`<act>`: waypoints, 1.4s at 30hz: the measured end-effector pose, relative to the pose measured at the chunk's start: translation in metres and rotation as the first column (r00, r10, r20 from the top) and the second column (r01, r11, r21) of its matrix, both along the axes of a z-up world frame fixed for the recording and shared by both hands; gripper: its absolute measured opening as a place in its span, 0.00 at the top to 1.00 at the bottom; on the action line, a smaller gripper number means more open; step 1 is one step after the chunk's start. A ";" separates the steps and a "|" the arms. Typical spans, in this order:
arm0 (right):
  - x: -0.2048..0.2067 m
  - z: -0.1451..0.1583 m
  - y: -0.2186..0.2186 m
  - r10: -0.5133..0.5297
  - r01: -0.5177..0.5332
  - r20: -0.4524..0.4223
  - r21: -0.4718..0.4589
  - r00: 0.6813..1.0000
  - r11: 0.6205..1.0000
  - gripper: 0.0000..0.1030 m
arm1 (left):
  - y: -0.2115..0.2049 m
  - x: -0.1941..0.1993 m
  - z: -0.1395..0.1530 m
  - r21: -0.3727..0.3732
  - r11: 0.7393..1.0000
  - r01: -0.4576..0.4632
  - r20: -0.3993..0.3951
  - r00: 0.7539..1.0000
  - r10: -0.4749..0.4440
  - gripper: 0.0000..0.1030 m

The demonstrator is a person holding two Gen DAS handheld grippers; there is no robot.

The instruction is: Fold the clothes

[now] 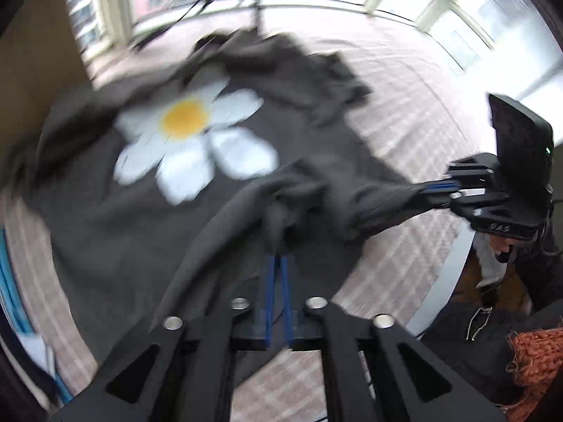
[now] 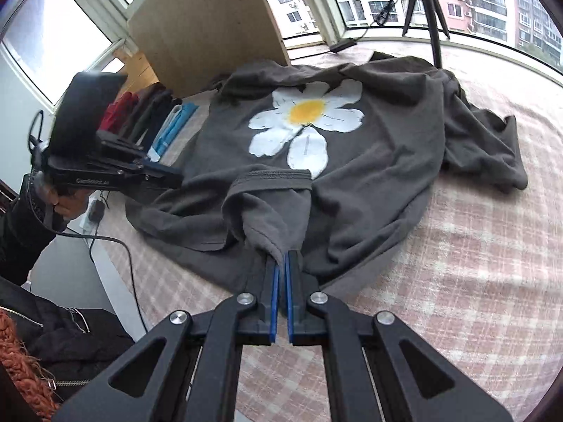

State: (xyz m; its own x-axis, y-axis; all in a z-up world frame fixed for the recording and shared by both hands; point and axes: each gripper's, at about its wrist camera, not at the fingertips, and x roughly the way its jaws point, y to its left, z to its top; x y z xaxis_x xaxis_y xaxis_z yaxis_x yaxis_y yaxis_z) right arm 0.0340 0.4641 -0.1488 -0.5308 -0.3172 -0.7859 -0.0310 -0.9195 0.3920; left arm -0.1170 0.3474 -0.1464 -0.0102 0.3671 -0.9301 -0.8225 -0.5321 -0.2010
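Both tools pinch shirt; tripod behind.

Right claw pinches a bunched fold of the grey daisy T-shirt at its near edge. Left claw grips the shirt's left side over the checked bed.

Dark grey T-shirt with large white daisy print, yellow centre, lies rumpled and spread on pink-and-white checked bedcover. Print faces up. Right sleeve bunched at far right; near hem and sleeve edge lifted, folded back over body toward daisy.
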 end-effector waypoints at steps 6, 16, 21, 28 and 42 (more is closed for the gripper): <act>-0.001 0.013 -0.012 0.031 -0.030 -0.028 0.041 0.999 0.999 0.97 | 0.038 0.017 -0.008 -0.122 0.990 0.070 -0.130 0.988 -0.086 0.68; 0.011 0.067 -0.012 0.056 -0.038 -0.117 0.145 0.992 0.989 0.97 | 0.041 0.012 0.024 -0.127 0.973 0.191 -0.101 0.974 -0.204 0.96; 0.016 0.087 -0.011 0.061 -0.030 -0.150 0.197 0.987 0.980 0.97 | 0.003 -0.009 0.058 0.104 0.991 0.087 0.146 0.984 -0.102 0.96; 0.016 0.033 -0.013 0.028 -0.031 0.013 0.222 1.000 0.975 0.97 | 0.020 0.062 -0.003 0.165 0.967 0.192 0.353 0.904 -0.240 0.96; 0.033 -0.019 0.070 -0.267 0.232 0.148 0.217 0.952 0.948 0.96 | 0.043 0.047 -0.009 0.117 0.962 0.245 0.252 0.930 -0.268 1.00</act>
State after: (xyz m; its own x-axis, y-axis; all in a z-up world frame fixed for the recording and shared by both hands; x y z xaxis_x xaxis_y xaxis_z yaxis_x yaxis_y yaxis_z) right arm 0.0669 0.5342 -0.1676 -0.4236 -0.0241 -0.9056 -0.3201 -0.9312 0.1745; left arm -0.0701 0.3908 -0.1557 0.3350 0.4000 -0.8531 -0.8405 -0.2824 -0.4625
